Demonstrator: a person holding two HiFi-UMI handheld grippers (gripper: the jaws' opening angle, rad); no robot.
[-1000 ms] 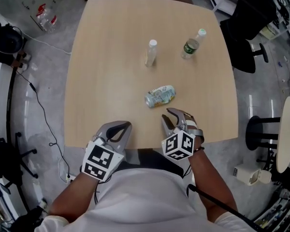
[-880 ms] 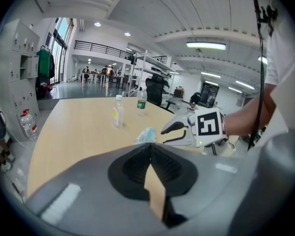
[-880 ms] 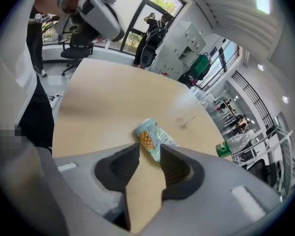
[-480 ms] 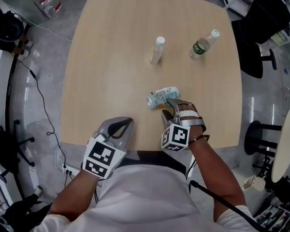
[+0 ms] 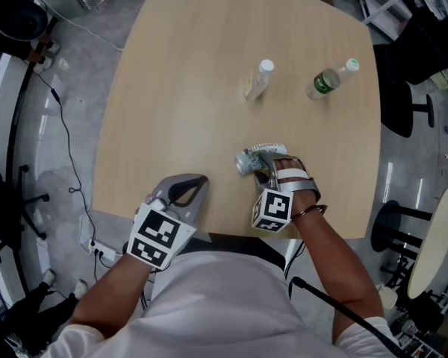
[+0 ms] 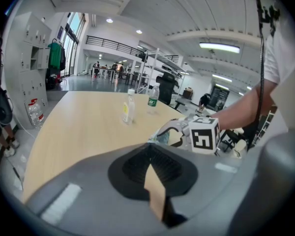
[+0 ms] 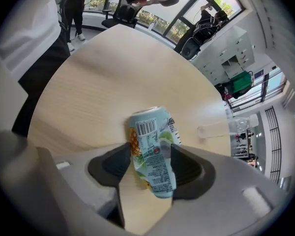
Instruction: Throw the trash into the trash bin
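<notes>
A crushed drink can lies on its side on the wooden table, near the front edge. My right gripper points steeply down over it. Its jaws are opening and stand one on each side of the can, which still rests on the table. In the right gripper view the gripper straddles the can's lower half. My left gripper hovers at the table's front edge, left of the can, shut and empty. No trash bin is in view.
A clear bottle and a green-labelled bottle lie further back on the table. Black chairs stand to the right, a round white table at the lower right, and cables run over the floor on the left.
My right gripper has moved forward and down onto the can, rolled, and its jaws have widened round it. The left gripper has barely shifted.
</notes>
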